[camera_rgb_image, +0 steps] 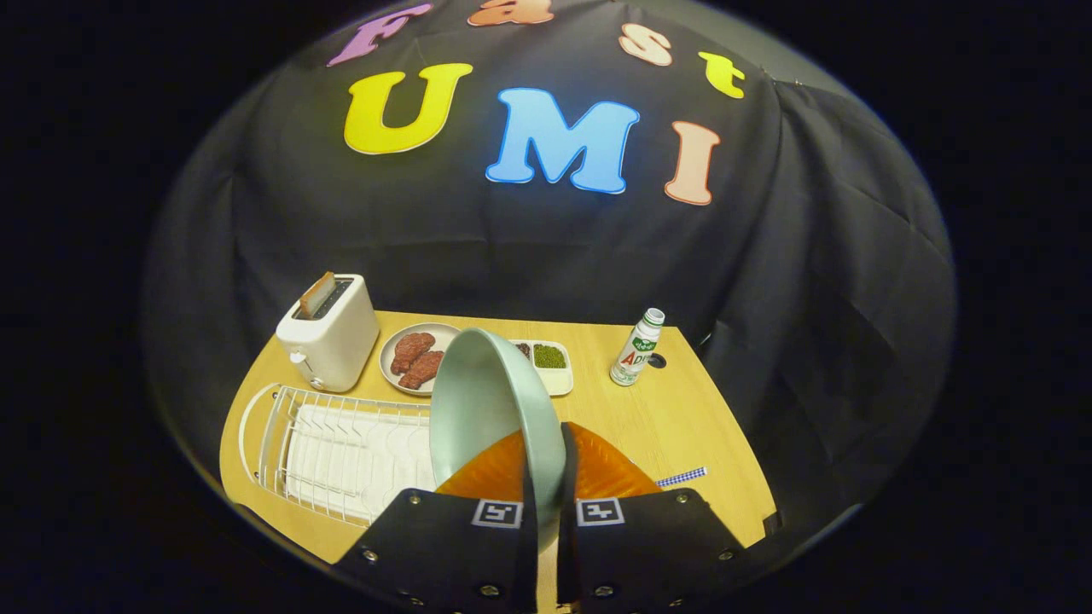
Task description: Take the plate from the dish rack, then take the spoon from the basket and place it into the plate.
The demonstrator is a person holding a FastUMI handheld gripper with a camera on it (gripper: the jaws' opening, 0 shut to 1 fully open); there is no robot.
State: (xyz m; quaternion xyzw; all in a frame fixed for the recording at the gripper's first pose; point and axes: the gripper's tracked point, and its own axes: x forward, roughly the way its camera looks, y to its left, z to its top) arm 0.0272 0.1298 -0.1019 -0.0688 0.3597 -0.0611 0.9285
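Observation:
A pale green plate (482, 409) stands on edge, held up above the table, with my gripper (546, 503) shut on its rim. Both fingers (527, 495) press the rim from either side. To the left lies the white wire dish rack (341, 448), with nothing standing in its slots. An orange basket (601, 469) sits just beyond the fingers, partly hidden by the plate. A spoon handle with a blue checked pattern (682, 477) pokes out at the basket's right side.
A white toaster (328, 337) with a slice in it stands at the back left. Behind the plate are a dish with meat pieces (414, 358) and a small tray of green food (550, 362). A small bottle (637, 347) stands back right.

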